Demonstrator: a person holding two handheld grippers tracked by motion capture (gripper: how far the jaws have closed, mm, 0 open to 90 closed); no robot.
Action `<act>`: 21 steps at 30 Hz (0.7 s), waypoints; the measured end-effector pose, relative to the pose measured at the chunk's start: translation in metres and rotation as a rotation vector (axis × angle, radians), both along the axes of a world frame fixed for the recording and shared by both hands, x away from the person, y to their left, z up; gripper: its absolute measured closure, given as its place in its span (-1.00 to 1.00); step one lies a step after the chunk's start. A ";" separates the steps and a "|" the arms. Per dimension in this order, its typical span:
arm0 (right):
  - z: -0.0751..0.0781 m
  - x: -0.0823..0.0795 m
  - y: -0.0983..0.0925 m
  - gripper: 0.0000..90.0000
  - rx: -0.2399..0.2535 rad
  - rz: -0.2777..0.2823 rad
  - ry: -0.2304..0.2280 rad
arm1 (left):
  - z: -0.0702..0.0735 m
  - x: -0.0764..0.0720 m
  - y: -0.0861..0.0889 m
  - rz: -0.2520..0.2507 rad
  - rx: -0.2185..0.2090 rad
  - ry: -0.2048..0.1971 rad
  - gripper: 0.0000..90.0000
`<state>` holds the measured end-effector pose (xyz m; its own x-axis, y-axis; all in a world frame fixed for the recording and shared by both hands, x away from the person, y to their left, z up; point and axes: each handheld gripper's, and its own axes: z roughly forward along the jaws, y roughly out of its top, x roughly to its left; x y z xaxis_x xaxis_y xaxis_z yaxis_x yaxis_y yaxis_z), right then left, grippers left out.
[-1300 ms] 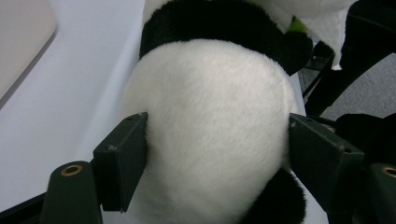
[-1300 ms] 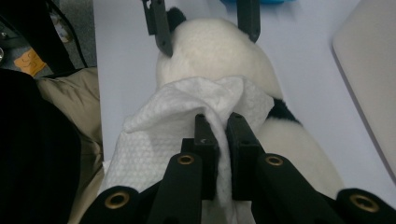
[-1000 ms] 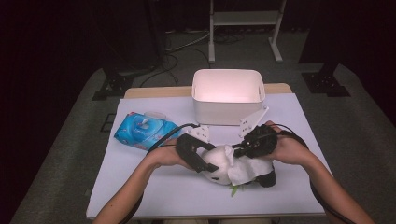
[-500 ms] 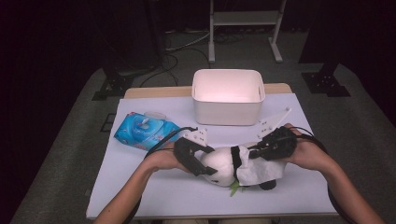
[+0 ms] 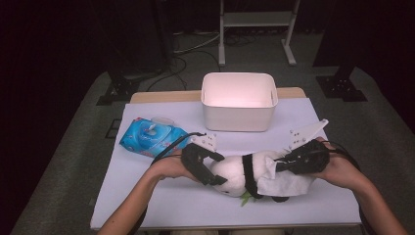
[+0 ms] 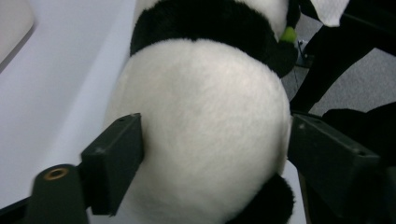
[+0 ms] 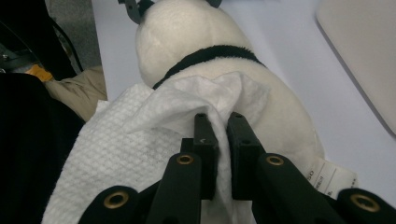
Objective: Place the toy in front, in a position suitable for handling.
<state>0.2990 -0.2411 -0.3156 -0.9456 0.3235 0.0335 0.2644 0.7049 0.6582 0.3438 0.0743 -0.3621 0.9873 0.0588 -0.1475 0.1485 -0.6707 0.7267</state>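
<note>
A plush panda (image 5: 244, 171) lies on its side near the front of the white worktop (image 5: 161, 205), head to the left, and is being wiped down. The left tongs (image 5: 208, 169) straddle the head; in the left gripper view the pads stand against the white fur on either side, and they have just been opening a little, so this looks like a loose steadying hold more than a squeeze. The right tongs (image 7: 218, 140) are pressed together on a fold of a white wet wipe (image 7: 140, 140), which drapes over the panda's back and rump. To do the wipe well, I would keep the head braced, drag the wipe flat along the fur in long strokes, and re-gather it if it bunches. The wipes packet (image 5: 151, 137) and white bin (image 5: 239, 100) sit farther back.
</note>
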 end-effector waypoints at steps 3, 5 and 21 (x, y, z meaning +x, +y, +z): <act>-0.001 -0.002 0.000 0.85 0.000 0.002 0.006 | 0.000 0.003 -0.003 0.039 0.001 0.024 -0.78; -0.001 -0.003 0.001 0.85 -0.001 0.010 0.008 | -0.002 0.005 -0.005 0.047 0.003 0.042 -0.80; 0.009 0.003 0.034 0.85 -0.028 0.068 -0.036 | -0.009 -0.005 -0.012 0.002 0.017 -0.008 -0.46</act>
<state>0.3019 -0.2068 -0.3069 -0.9658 0.2592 -0.0088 0.1923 0.7385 0.6462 0.3387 0.0621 -0.3706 0.9883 0.0632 -0.1387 0.1442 -0.6824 0.7166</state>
